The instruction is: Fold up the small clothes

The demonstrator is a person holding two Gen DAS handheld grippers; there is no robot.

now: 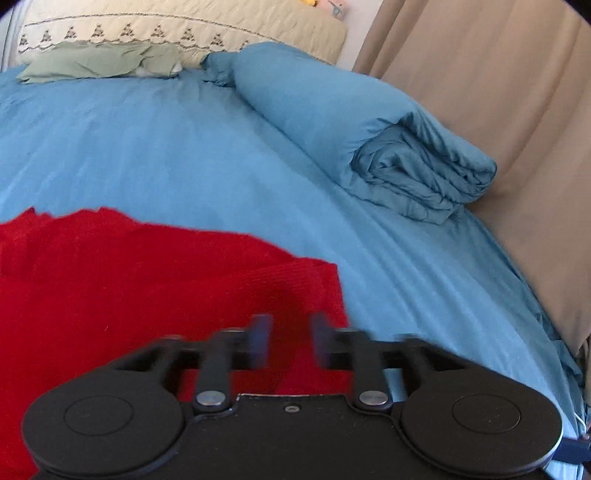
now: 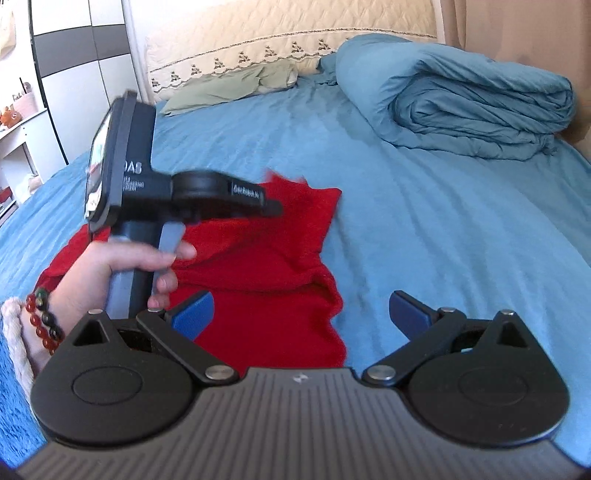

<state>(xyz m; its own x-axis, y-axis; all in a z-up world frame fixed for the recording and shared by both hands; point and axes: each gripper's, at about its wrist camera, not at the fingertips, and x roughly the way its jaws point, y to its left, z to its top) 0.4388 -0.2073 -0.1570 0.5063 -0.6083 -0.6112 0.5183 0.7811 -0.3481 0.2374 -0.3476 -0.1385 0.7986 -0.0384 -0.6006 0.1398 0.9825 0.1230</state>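
A red knit garment point(image 1: 122, 280) lies bunched on the blue bed sheet point(image 1: 166, 147); it also shows in the right wrist view point(image 2: 266, 273). My left gripper point(image 1: 290, 341) hovers over the garment's right edge, its blurred fingers a narrow gap apart and holding nothing. In the right wrist view the left gripper point(image 2: 275, 208) is held by a hand above the garment. My right gripper point(image 2: 301, 314) is wide open and empty, just above the garment's near right edge.
A rolled blue duvet point(image 1: 369, 136) lies at the far right of the bed, also in the right wrist view point(image 2: 461, 96). A green pillow point(image 1: 99, 61) rests by the cream headboard point(image 1: 184, 26). A beige curtain point(image 1: 498, 92) hangs right. A wardrobe point(image 2: 74, 74) stands left.
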